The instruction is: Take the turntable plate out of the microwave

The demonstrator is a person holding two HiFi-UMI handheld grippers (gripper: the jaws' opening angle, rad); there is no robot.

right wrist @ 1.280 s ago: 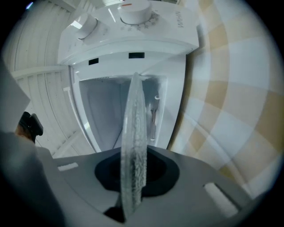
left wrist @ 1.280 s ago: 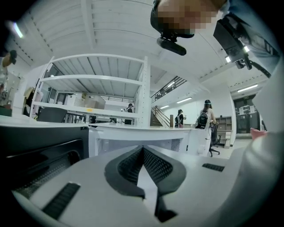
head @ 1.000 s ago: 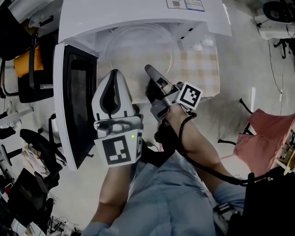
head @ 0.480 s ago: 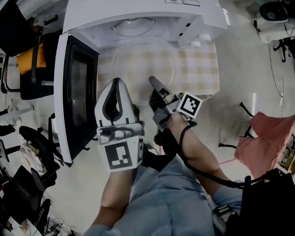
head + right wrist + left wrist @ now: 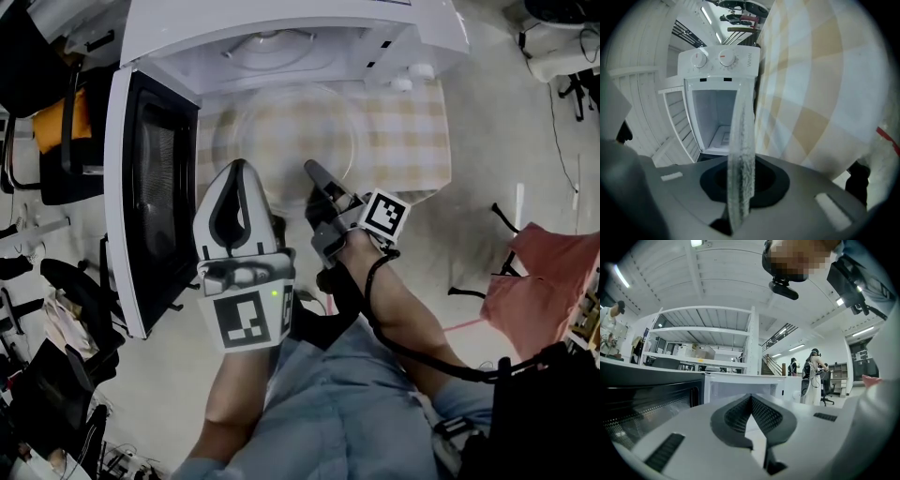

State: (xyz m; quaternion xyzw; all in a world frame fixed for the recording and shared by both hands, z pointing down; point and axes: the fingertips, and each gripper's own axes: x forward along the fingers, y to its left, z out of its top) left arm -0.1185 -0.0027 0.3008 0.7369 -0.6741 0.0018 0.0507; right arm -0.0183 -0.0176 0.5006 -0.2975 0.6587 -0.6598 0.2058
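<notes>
My right claw (image 5: 316,173) pinches the pebbled rim of the round clear glass turntable plate (image 5: 286,131) over a checked cloth (image 5: 408,131). My left claw (image 5: 237,167) is closed and empty.

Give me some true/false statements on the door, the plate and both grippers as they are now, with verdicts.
1. The microwave door stands open. True.
2. The turntable plate lies inside the microwave. False: it is outside the cavity, over the checked tablecloth.
3. The left gripper holds the plate. False: its fingers are together with nothing between them, and it is beside the plate.
4. The right gripper has its fingers shut on the plate's rim. True.
</notes>
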